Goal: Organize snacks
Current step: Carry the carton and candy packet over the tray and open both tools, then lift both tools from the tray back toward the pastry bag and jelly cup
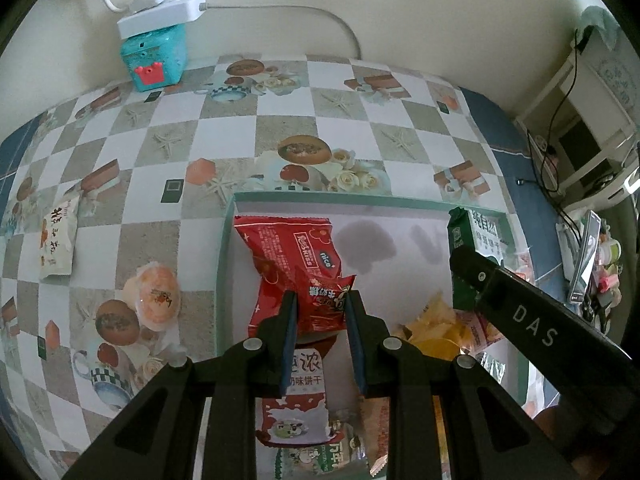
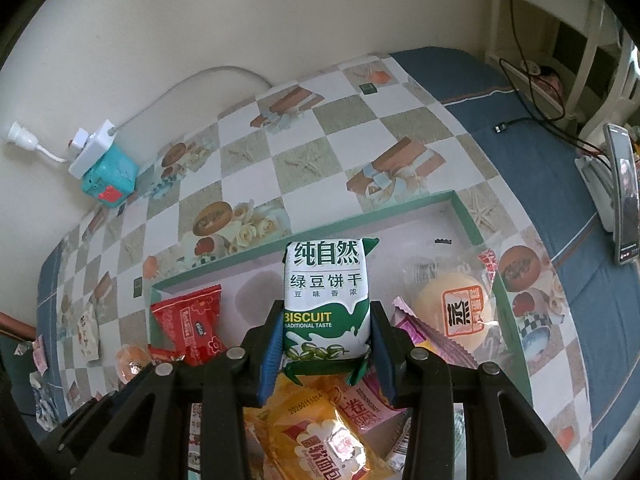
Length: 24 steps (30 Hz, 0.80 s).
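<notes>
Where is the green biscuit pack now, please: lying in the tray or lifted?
Lifted: the right tongs grip the biscuit pack upright above the tray.

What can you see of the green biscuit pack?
The biscuit pack is a sealed, glossy plastic pillow pack, white above and green below, with Chinese lettering, the word BISCUIT and pictured green beans. Its crimped green ends stick out at top and bottom. It is held upright, clamped at its lower sides by the right gripper, above the snacks in the green-rimmed tray. From the left wrist it shows edge-on at the tray's right side, partly behind the gripper.
</notes>
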Tool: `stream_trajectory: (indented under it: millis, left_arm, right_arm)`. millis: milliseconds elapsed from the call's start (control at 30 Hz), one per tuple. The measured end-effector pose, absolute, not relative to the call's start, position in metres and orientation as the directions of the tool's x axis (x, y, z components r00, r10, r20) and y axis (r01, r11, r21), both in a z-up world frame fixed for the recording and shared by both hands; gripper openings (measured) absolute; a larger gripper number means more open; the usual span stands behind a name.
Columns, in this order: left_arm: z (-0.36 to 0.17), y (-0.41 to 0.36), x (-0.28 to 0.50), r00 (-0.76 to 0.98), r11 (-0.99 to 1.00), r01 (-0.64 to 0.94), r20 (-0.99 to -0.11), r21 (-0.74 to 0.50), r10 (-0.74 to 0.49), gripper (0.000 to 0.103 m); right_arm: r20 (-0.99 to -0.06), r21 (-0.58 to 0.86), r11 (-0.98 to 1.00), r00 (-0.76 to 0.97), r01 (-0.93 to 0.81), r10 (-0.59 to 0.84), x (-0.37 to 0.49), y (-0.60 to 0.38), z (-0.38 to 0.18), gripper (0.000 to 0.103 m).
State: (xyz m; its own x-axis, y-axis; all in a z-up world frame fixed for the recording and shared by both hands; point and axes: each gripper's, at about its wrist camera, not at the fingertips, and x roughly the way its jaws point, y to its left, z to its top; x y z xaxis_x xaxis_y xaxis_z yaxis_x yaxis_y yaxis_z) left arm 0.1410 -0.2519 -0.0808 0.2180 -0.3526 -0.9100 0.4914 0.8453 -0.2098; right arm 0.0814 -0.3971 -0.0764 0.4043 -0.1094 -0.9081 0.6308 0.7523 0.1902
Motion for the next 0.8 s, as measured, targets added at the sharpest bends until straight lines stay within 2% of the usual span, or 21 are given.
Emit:
stream_trajectory:
  millis: [167, 233, 267, 300, 333, 367, 533, 600, 700, 800]
  left_arm:
    - [-0.083, -0.254, 0.141, 0.205, 0.842, 0.498, -0.915, -0.207, -0.347, 0.027]
    - [-0.084, -0.254, 0.141, 0.2, 0.845, 0.493, -0.918, -0.207, -0.342, 0.041]
    - [-0.084, -0.254, 0.142, 0.201, 0.847, 0.489, -0.919, -0.206, -0.339, 0.06]
    - [-0.084, -0.253, 0.142, 0.202, 0.85, 0.484, -0.919, -0.206, -0.338, 0.07]
    - [-0.083, -0.252, 0.143, 0.203, 0.851, 0.481, -0.918, -0.209, -0.34, 0.07]
    - [-0.083, -0.251, 0.143, 0.203, 0.852, 0.479, -0.918, -0.21, -0.34, 0.07]
    - [-0.08, -0.245, 0.148, 0.224, 0.868, 0.458, -0.92, -0.191, -0.32, 0.071]
    - [-0.077, -0.241, 0.15, 0.233, 0.876, 0.445, -0.92, -0.187, -0.315, 0.077]
    - [-0.074, -0.23, 0.157, 0.259, 0.896, 0.41, -0.921, -0.167, -0.29, 0.09]
    - [-0.071, -0.214, 0.164, 0.302, 0.922, 0.363, -0.92, -0.131, -0.249, 0.091]
  right_arm:
    - [-0.918, 0.188, 0.746, 0.385, 0.639, -0.098, 0.082, -0.398, -0.08, 0.043]
    - [-0.92, 0.185, 0.748, 0.379, 0.637, -0.095, 0.083, -0.397, -0.08, 0.045]
    - [-0.922, 0.178, 0.748, 0.374, 0.639, -0.1, 0.083, -0.396, -0.08, 0.047]
    - [-0.923, 0.18, 0.747, 0.373, 0.64, -0.097, 0.084, -0.396, -0.079, 0.054]
    - [-0.922, 0.186, 0.747, 0.377, 0.638, -0.093, 0.084, -0.396, -0.078, 0.06]
    - [-0.92, 0.188, 0.747, 0.381, 0.637, -0.093, 0.084, -0.396, -0.077, 0.063]
    - [-0.916, 0.161, 0.755, 0.381, 0.636, -0.125, 0.085, -0.393, -0.066, 0.07]
    - [-0.912, 0.157, 0.756, 0.388, 0.636, -0.137, 0.084, -0.392, -0.061, 0.072]
    - [-0.908, 0.142, 0.754, 0.387, 0.642, -0.158, 0.085, -0.391, -0.056, 0.088]
    - [-0.907, 0.126, 0.762, 0.384, 0.635, -0.17, 0.087, -0.387, -0.054, 0.094]
